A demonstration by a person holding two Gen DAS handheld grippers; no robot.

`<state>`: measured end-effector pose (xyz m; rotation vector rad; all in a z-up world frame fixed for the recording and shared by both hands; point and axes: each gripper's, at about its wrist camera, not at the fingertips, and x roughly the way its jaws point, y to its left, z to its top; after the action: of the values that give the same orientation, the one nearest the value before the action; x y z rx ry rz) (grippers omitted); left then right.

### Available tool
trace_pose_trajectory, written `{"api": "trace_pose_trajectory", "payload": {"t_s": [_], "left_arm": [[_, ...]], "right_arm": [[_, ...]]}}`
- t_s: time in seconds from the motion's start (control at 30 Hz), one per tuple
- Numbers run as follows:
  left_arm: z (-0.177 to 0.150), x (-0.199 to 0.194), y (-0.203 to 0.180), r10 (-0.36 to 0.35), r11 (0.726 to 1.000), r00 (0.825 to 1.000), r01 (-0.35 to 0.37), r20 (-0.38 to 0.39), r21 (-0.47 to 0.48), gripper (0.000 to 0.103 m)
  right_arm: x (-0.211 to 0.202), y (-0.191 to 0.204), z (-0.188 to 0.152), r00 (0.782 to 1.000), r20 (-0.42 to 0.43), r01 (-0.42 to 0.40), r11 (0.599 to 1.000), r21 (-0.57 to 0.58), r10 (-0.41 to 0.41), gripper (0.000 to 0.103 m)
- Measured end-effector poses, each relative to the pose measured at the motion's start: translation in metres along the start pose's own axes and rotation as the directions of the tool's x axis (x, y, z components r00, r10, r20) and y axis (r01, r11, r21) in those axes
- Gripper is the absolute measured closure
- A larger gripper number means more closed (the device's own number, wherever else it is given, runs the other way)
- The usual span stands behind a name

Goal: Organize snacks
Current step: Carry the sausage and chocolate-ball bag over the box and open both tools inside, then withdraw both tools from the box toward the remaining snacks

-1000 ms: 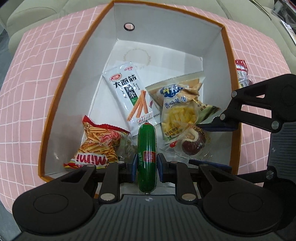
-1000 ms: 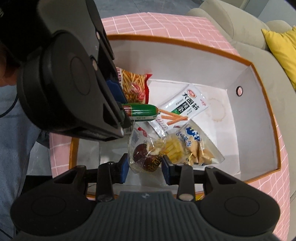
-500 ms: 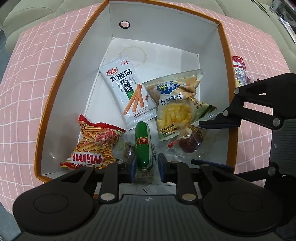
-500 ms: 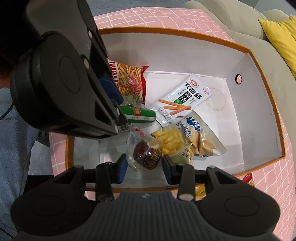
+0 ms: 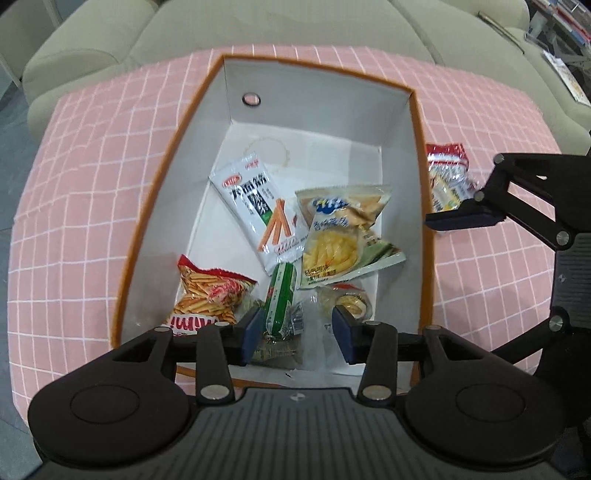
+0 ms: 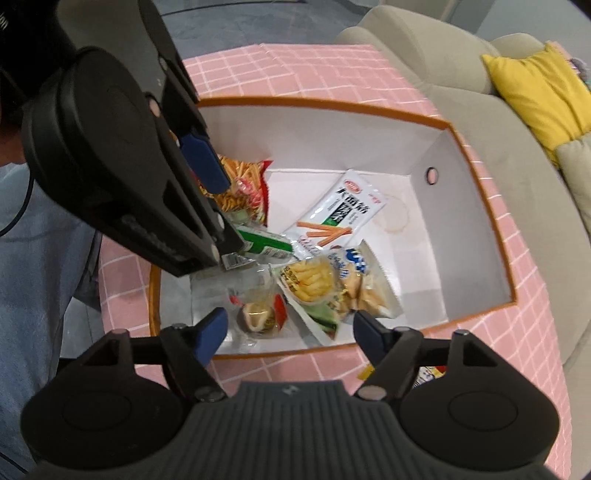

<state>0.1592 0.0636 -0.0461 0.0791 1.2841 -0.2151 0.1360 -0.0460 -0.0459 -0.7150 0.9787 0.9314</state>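
Comparing with the frame one second ago, you have released both items: your left gripper [image 5: 297, 328] then clamped the green sausage [image 5: 281, 295], and its jaws now stand wide, the sausage lying loose on the floor of the orange-rimmed box [image 5: 421, 206]. Your right gripper [image 6: 291, 328] likewise gripped the clear-wrapped pastry [image 6: 258, 317]; its jaws are now spread wide, the pastry resting in the box's near corner beneath them. Both grippers have drawn back and upward from the box. The white noodle-stick packet [image 5: 258, 206], the yellow chip bag [image 5: 340, 236] and the red Mimi bag [image 5: 208, 295] lie where they were. One red-topped packet [image 5: 447, 173] sits outside the box on the pink checked cloth [image 5: 92, 184]. A beige sofa [image 5: 295, 26] with a yellow cushion [image 6: 535, 88] adjoins the table.
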Motion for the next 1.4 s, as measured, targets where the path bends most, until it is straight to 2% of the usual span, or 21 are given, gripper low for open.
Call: {"api": "trace_pose_trajectory", "payload": {"t_s": [0.43, 0.67, 0.87, 1.03, 1.2, 1.3, 1.4], "left_arm": [[-0.010, -0.042, -0.046, 0.010, 0.997, 0.992, -0.019, 0.122, 0.070, 0.051], [-0.015, -0.066, -0.079, -0.031, 0.994, 0.973, 0.006, 0.230, 0.109, 0.051], [-0.023, -0.075, -0.111, -0.063, 0.991, 0.947, 0.023, 0.315, 0.129, 0.051], [-0.029, -0.073, -0.135, -0.094, 0.991, 0.929, 0.052, 0.357, 0.124, 0.051], [-0.032, -0.063, -0.150, -0.133, 0.990, 0.913, 0.101, 0.387, 0.102, 0.051], [-0.036, -0.054, -0.156, -0.141, 0.990, 0.903, 0.119, 0.406, 0.078, 0.053], [-0.039, -0.042, -0.162, -0.139, 0.990, 0.903, 0.121, 0.406, 0.072, 0.053]], "right_arm": [[-0.065, -0.003, -0.041, 0.987, 0.148, 0.037, 0.986, 0.160, -0.062, 0.029], [-0.089, -0.007, -0.080, 0.971, 0.190, 0.081, 0.949, 0.304, -0.144, 0.029], [-0.101, -0.010, -0.117, 0.938, 0.224, 0.134, 0.873, 0.469, -0.265, 0.029], [-0.105, -0.012, -0.152, 0.916, 0.226, 0.131, 0.779, 0.614, -0.332, 0.029], [-0.102, -0.010, -0.186, 0.893, 0.179, 0.172, 0.683, 0.710, -0.412, 0.029], [-0.096, -0.008, -0.204, 0.888, 0.158, 0.173, 0.633, 0.755, -0.432, 0.029], [-0.090, -0.005, -0.220, 0.884, 0.134, 0.181, 0.592, 0.785, -0.448, 0.029]]}}
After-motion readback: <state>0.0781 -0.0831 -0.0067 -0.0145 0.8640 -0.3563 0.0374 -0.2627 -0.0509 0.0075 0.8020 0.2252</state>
